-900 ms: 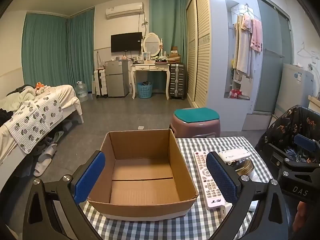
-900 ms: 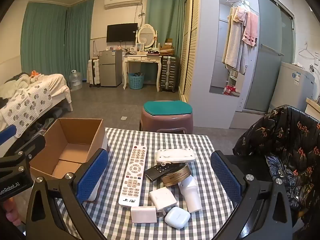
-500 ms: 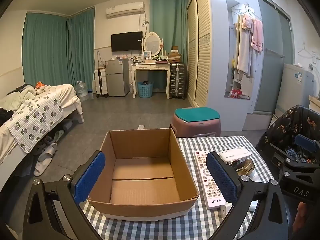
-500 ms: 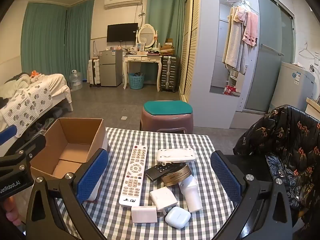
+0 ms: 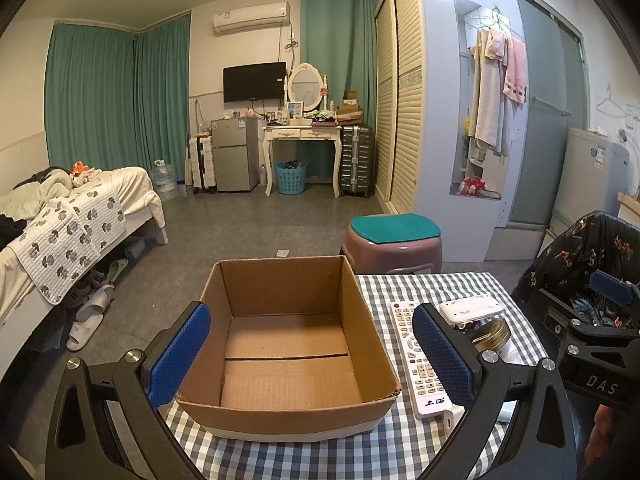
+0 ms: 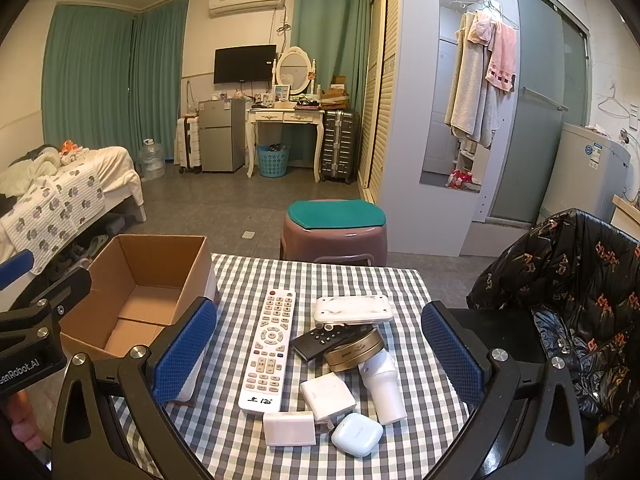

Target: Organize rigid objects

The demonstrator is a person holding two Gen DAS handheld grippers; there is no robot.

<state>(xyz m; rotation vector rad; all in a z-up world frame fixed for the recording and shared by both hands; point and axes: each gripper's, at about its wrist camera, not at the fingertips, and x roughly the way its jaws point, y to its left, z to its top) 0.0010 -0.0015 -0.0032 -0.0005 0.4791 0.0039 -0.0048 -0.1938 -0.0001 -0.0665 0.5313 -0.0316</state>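
Note:
An empty cardboard box stands on the checked table's left side; it also shows in the right wrist view. My left gripper is open, hovering over the box. My right gripper is open above a cluster of items: a long white remote, a black remote, a gold round tin, a white flat device, a white cylinder, two white blocks and a pale blue earbud case.
A purple stool with a green cushion stands beyond the table's far edge. A chair with a black patterned jacket is at the right. A bed lies at the left across the floor.

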